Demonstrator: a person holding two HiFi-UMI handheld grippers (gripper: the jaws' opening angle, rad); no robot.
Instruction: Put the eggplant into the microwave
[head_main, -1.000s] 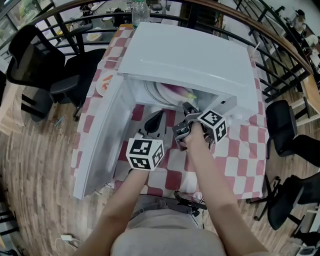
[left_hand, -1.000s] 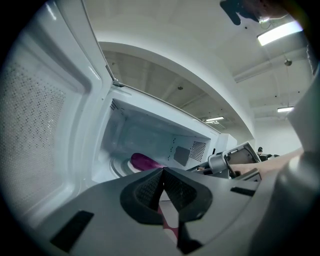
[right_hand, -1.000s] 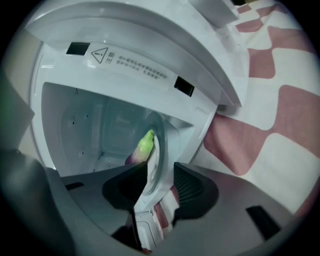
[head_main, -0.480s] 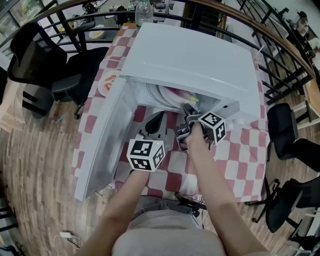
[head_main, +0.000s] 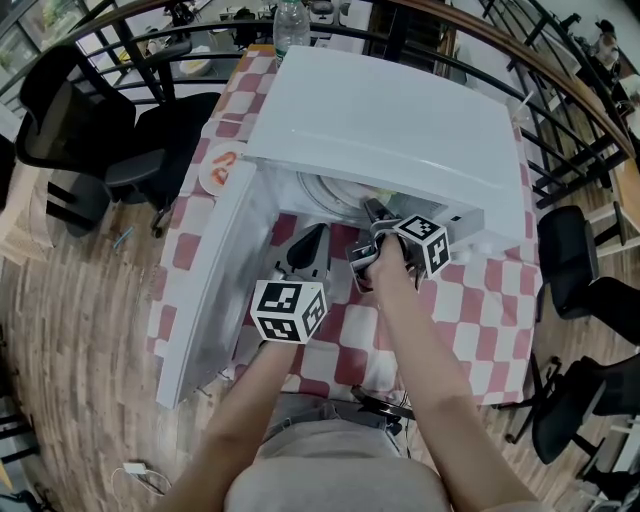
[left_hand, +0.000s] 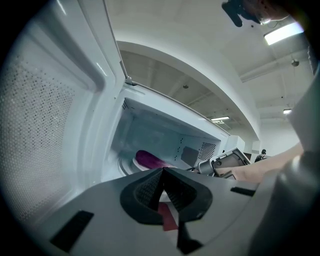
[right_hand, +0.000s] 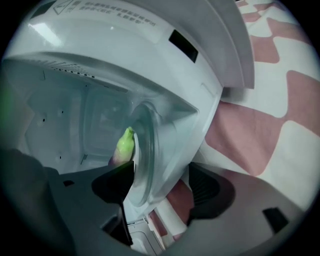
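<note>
One eggplant (left_hand: 149, 159) lies inside the one microwave (head_main: 390, 110), on its single glass plate (right_hand: 145, 150) toward the far side of the cavity. It is glossy purple along the body, and its stem end is a pale yellow-green (right_hand: 124, 145).

The microwave is white, and its one door (head_main: 215, 270) hangs open to the left. It stands on a red-and-white checked tablecloth (head_main: 470, 300).

There are two grippers. The right gripper (right_hand: 160, 187) reaches into the near right of the opening. Its jaws have just been opening and stand wide. Only the rim of the glass plate shows between them, and the pads press on nothing. The eggplant lies free beyond them. The left gripper (left_hand: 162, 175) is held near the front of the opening, left of the right one, with its jaws together and nothing in them.
</note>
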